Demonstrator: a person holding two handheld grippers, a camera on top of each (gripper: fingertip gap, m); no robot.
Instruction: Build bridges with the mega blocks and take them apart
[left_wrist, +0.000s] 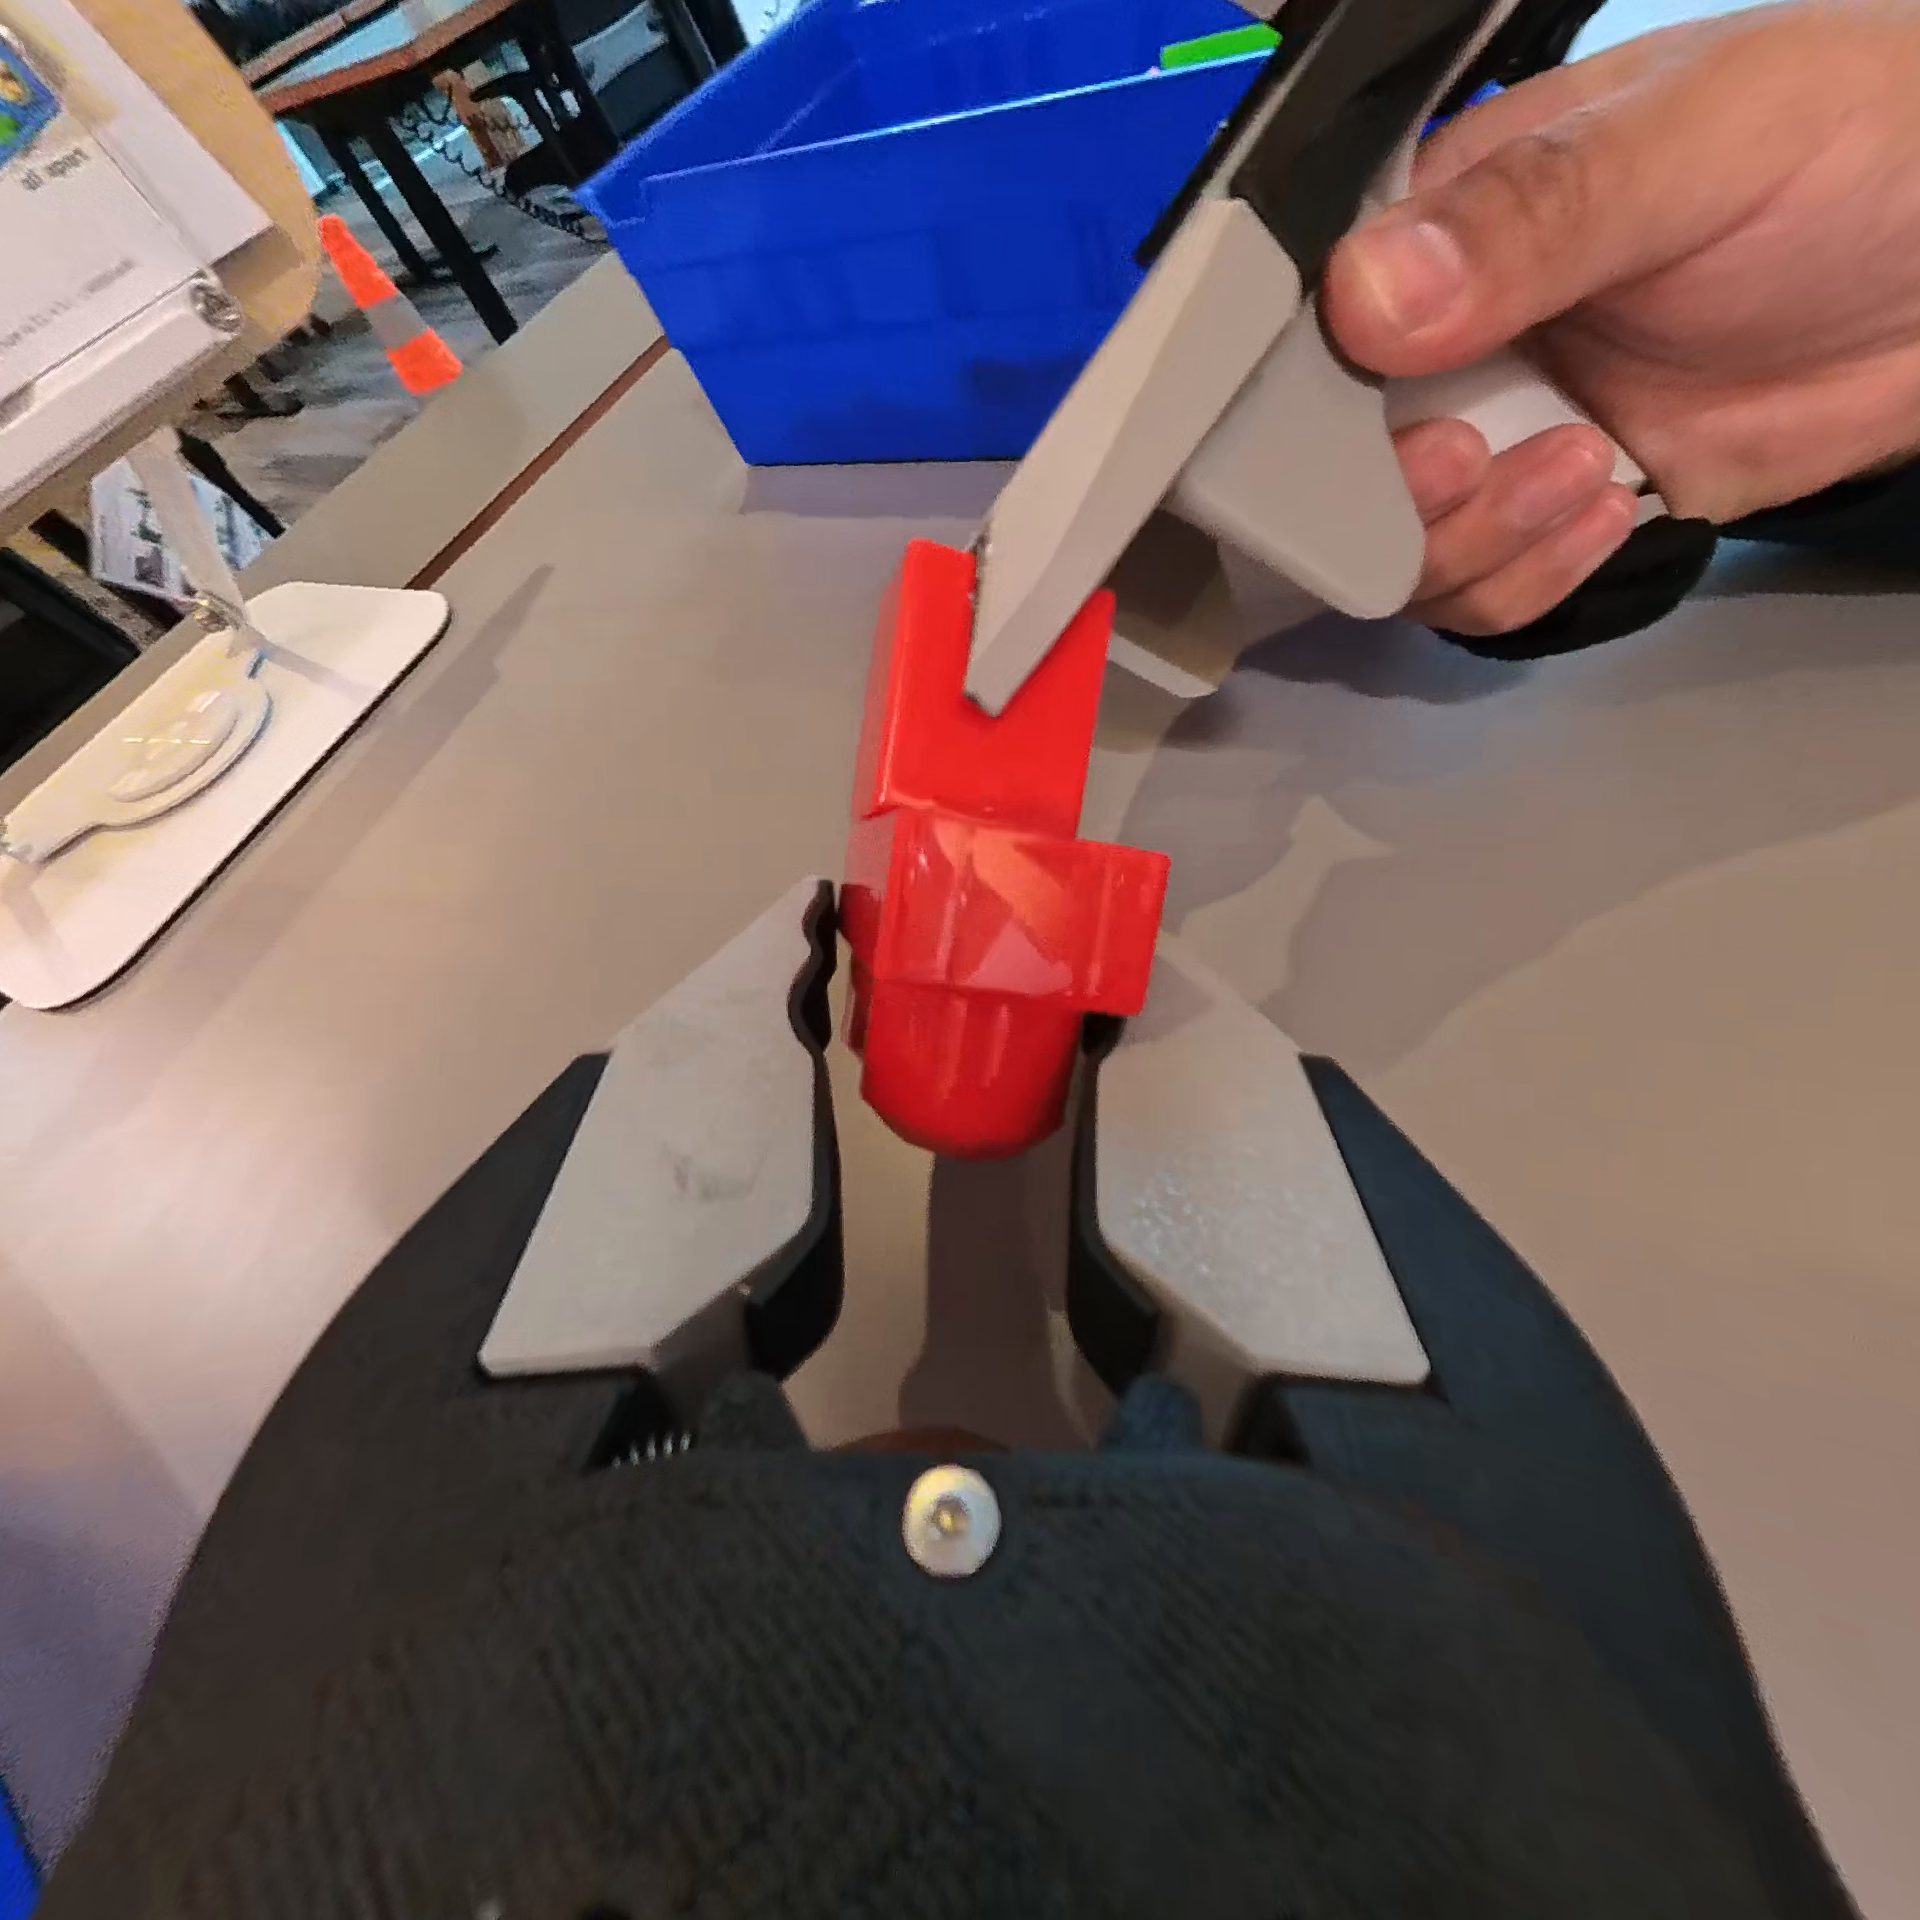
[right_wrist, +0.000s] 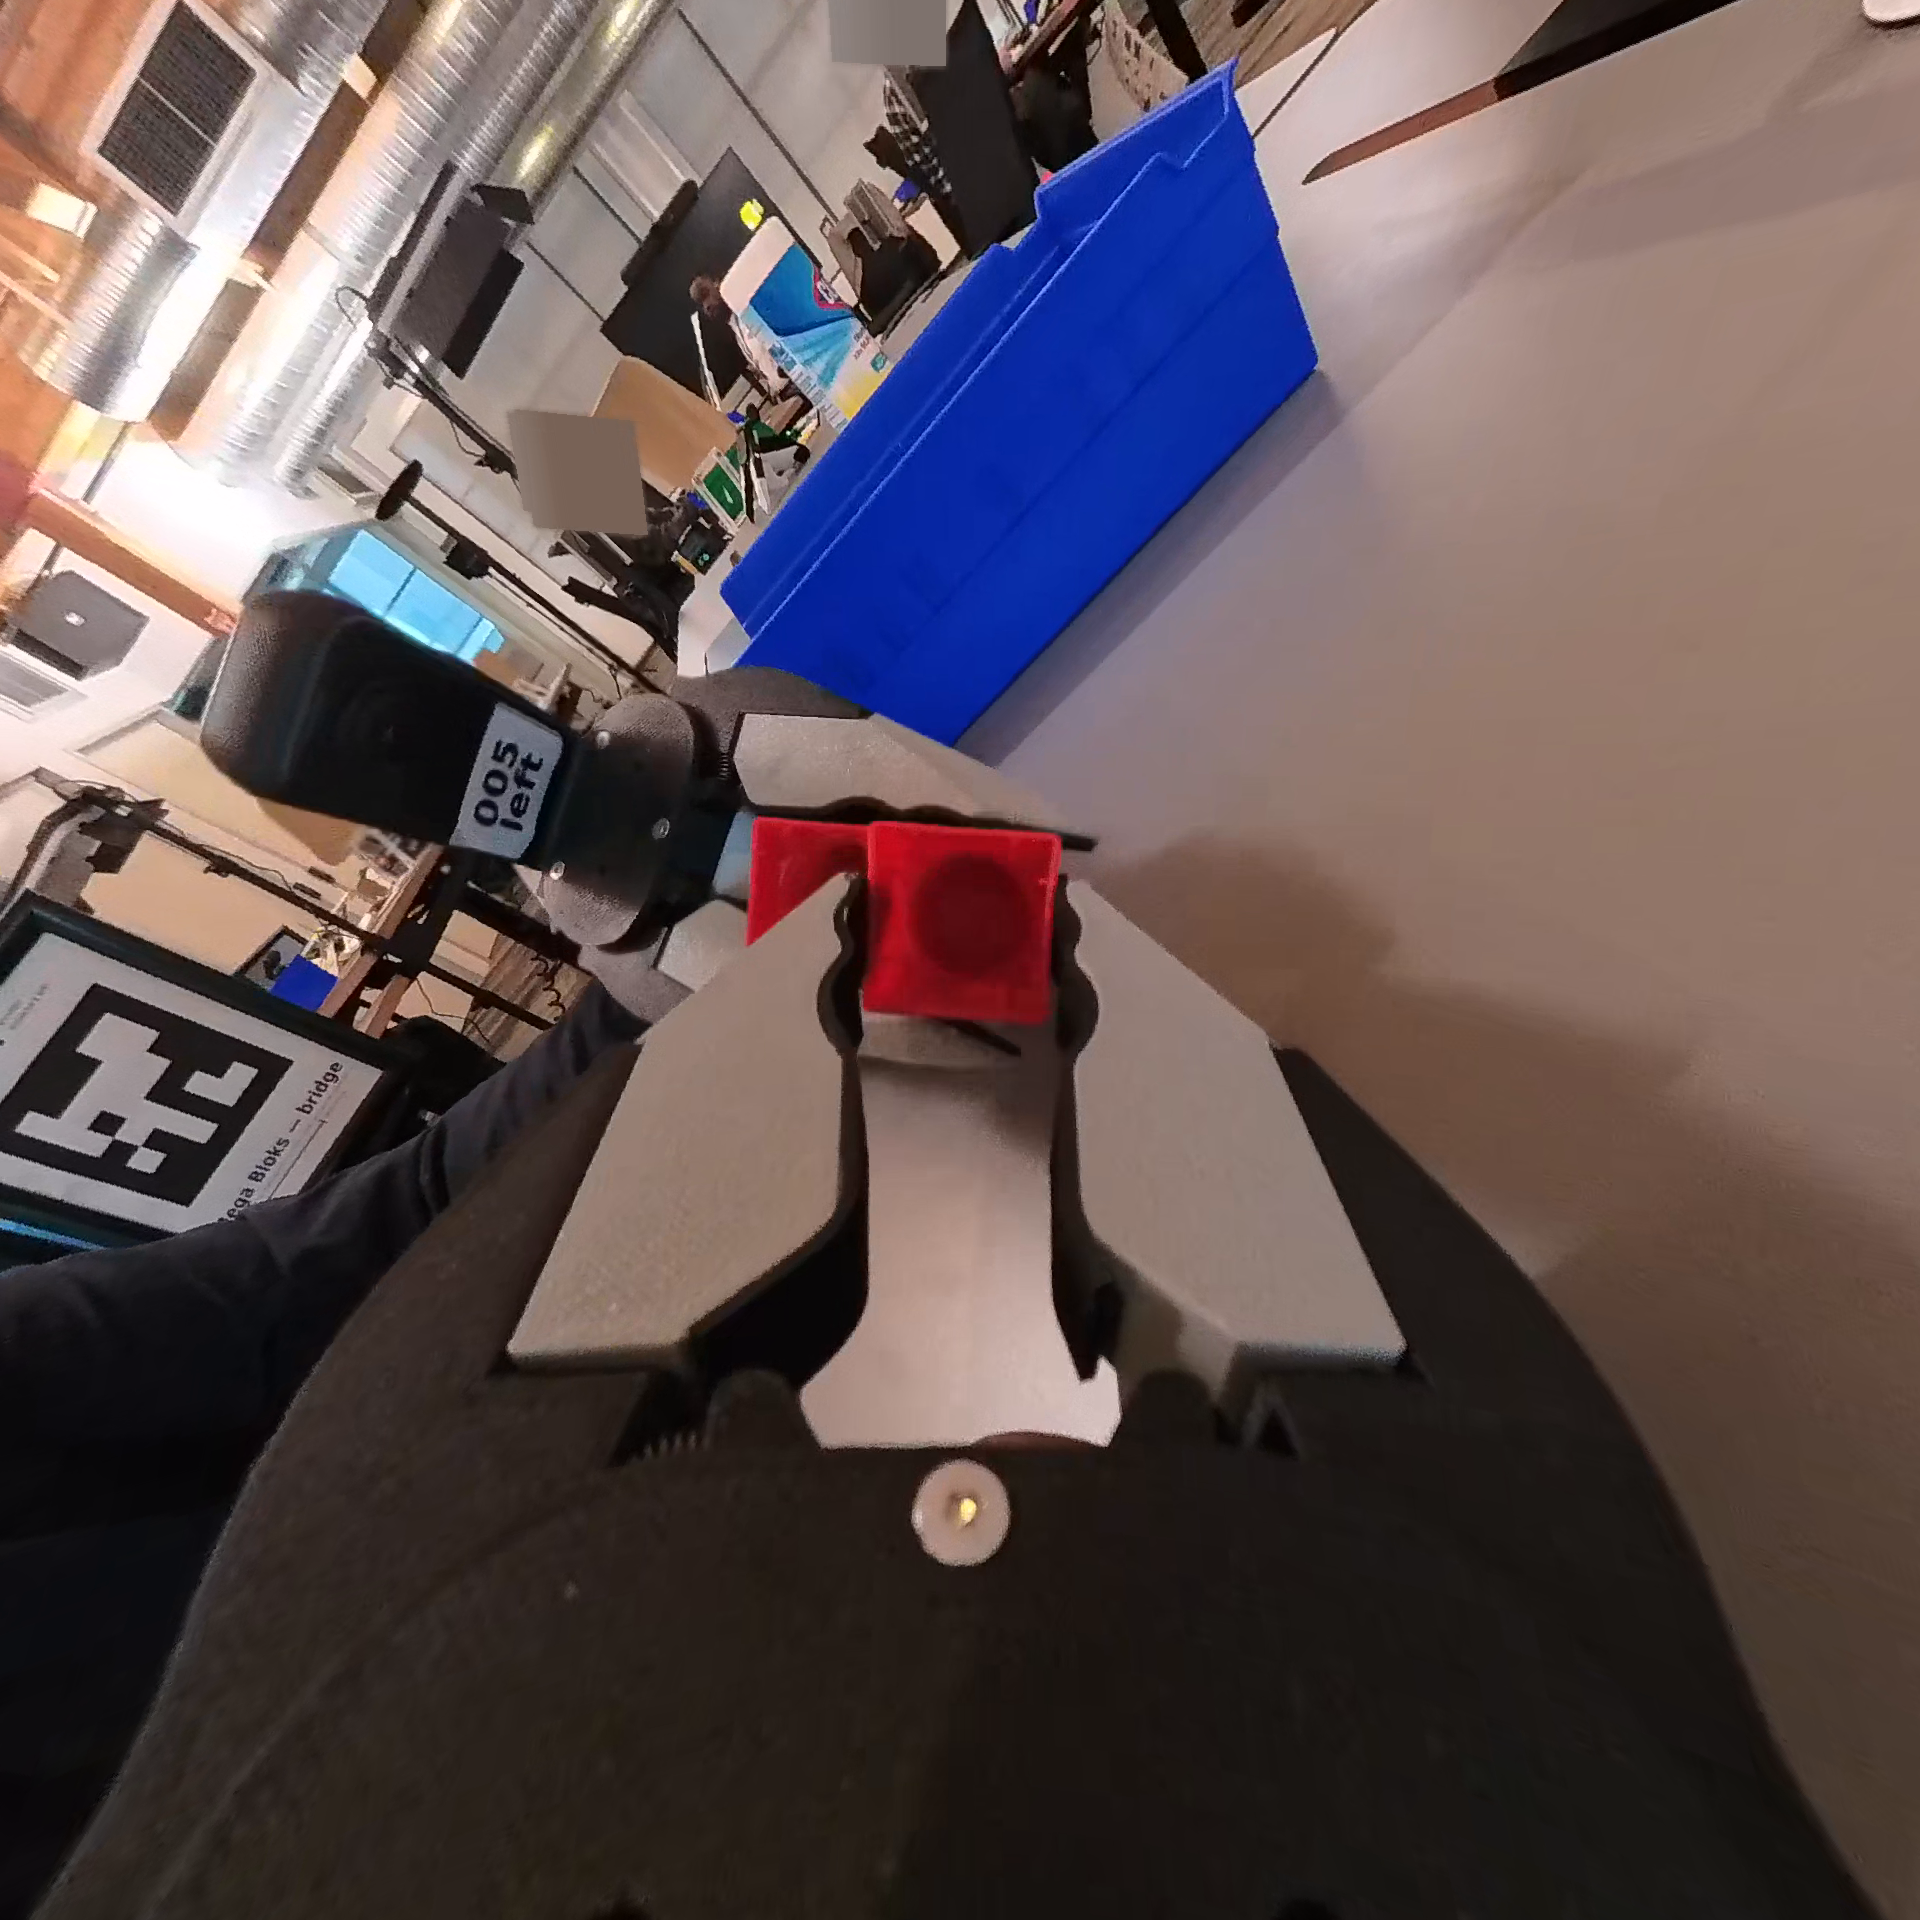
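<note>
Two joined red blocks (left_wrist: 987, 831) held above the grey table (left_wrist: 520, 831), near a blue bin (left_wrist: 883, 312). Left gripper (left_wrist: 961, 997) clamped on the near block, right gripper (right_wrist: 956, 935) clamped on the far block, probably to pull them apart; seam blurred.

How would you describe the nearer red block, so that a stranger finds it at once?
Start from the blue bin on the grey table. In front of it, two joined red blocks hang between two grippers. Yours is the nearer red block, with a round stud pointing toward the left wrist camera.
</note>
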